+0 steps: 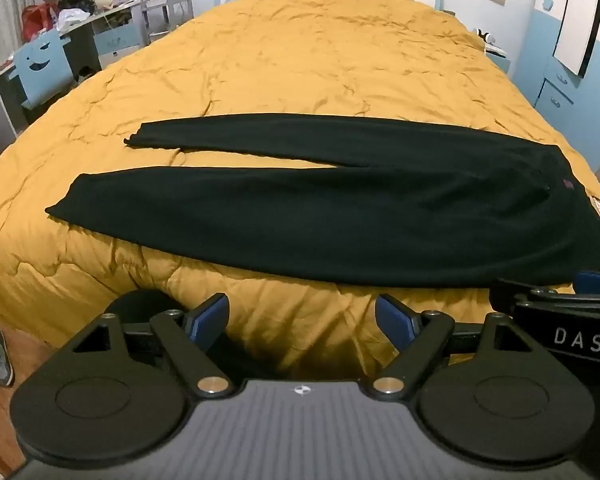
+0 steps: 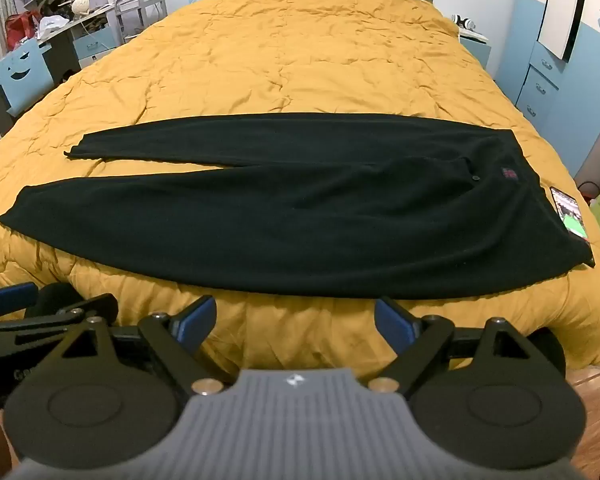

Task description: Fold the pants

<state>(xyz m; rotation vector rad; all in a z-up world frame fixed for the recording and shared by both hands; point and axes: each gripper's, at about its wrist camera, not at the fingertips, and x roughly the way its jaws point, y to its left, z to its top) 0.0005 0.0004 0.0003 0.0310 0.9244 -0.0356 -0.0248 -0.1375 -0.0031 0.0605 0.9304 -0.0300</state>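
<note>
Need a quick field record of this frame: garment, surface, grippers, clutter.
garment: black pants, spread flat, unfolded, legs to the left, waist to the right
surface: yellow quilt on bed
left gripper: open, empty, short of the pants' near edge
right gripper: open, empty, short of the pants' near edge
clutter: phone, screen lit, beside the waist
fold progress: none

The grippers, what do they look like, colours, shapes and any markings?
The left gripper and the right gripper look alike: black linkage arms with silver pivot pins, two round black discs at the base, and a ribbed grey body with a small white emblem. The jaws carry blue pads. White letters "DAS" show on the right gripper's side, seen from the left wrist. No cables or sleeves are visible.
</note>
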